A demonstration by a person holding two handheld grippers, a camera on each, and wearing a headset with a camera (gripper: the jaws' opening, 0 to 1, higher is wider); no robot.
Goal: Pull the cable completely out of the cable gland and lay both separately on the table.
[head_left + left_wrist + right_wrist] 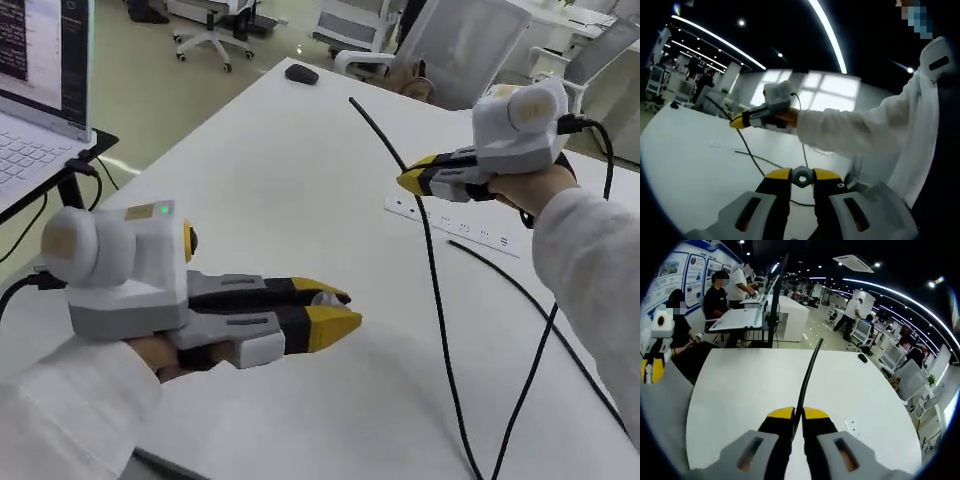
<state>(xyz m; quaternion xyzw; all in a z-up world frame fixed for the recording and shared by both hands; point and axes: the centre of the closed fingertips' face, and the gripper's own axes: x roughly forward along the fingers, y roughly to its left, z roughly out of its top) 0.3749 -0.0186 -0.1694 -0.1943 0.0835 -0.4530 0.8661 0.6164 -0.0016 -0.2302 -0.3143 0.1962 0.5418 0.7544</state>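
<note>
Left tongs [335,308]: clamped on grey cable gland [801,176], over white tabletop [290,190].
Right tongs [793,414]: pinching black cable [809,371], held aloft.
Gland and cable: well apart.

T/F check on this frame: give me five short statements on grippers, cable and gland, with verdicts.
1. The left gripper is shut on the cable gland. True.
2. The right gripper is open and empty. False: it is shut on the black cable.
3. The gland lies on the table. False: the left jaws hold it.
4. A power strip lies on the table. True.
5. The cable runs through the gland. False: they are apart.
</note>
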